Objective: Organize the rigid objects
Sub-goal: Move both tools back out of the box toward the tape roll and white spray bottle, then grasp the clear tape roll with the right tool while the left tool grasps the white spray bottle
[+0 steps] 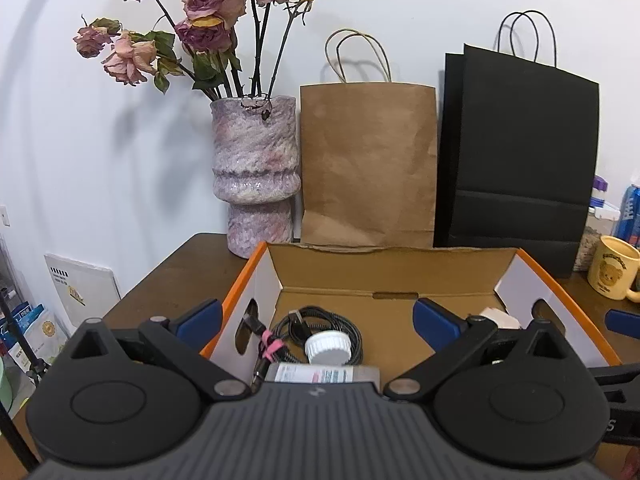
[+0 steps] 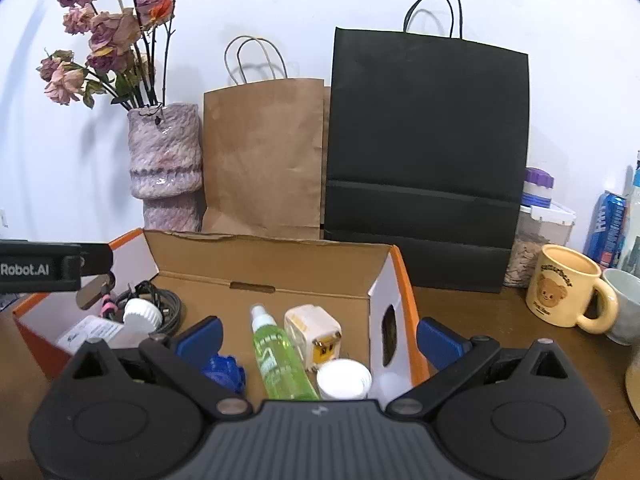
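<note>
Two tools are hovering over the cardboard box, fingers spread apart, gripping nothing: right tool above the green spray bottle, left tool above the white-capped bottle.

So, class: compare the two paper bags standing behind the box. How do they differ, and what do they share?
The brown bag is shorter and narrower; the black bag stands taller and wider. The brown bag looks creased, the black bag smooth with crisp horizontal folds. The brown bag has pale handles, the black bag black ones. Both stand upright against the wall, handles up.
</note>
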`<state>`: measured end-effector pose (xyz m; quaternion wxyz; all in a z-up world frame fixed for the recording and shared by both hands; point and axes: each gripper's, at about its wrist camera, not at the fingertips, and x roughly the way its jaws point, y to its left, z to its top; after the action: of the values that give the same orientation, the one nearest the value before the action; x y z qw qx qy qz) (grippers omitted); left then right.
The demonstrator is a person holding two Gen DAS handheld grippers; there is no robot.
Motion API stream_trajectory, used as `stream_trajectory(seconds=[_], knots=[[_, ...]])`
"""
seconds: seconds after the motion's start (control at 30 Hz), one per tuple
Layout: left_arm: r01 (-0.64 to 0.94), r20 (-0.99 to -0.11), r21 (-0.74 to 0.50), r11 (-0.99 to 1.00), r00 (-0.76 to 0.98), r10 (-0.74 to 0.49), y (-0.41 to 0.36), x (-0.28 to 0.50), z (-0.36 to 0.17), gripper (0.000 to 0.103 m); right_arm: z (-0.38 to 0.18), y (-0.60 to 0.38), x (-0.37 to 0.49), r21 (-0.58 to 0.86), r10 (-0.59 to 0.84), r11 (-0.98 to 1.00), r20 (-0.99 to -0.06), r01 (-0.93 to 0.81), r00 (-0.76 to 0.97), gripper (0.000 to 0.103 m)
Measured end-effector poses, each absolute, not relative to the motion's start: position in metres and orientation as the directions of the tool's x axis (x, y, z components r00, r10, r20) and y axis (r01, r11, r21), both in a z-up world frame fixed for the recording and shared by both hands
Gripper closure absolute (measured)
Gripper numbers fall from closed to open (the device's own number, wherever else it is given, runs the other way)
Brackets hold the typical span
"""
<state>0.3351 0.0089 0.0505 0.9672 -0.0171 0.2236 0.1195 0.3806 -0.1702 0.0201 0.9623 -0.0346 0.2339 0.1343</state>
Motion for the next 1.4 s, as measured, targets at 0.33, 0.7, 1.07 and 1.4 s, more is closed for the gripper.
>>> stream_trajectory(seconds=[0.33, 0.7, 1.07, 1.4], knots=[[-0.24, -0.428, 0.021, 0.97, 0.875, 0.226, 0.009, 0.294, 0.047, 0.0, 0.02, -0.183, 0.339, -0.027, 0.238, 0.959, -0.466, -0.283, 0.852, 0.0], [-0.246, -0.464, 0.044, 0.968, 0.853, 0.238, 0.005, 0.248, 0.032, 0.0, 0.008, -0.186, 0.295, -0.056, 0.245, 0.946, -0.519, -0.318, 0.819, 0.0], [-0.271, -0.523, 0.036, 0.962, 0.815, 0.25, 0.011, 0.22, 0.016, 0.0, -0.014, -0.178, 0.286, -0.05, 0.255, 0.932, -0.611, -0.359, 0.749, 0.0], [-0.267, -0.539, 0.033, 0.963, 0.807, 0.242, 0.011, 0.222, 0.012, 0.0, -0.024, -0.174, 0.298, -0.012, 0.27, 0.93, -0.658, -0.368, 0.703, 0.0]])
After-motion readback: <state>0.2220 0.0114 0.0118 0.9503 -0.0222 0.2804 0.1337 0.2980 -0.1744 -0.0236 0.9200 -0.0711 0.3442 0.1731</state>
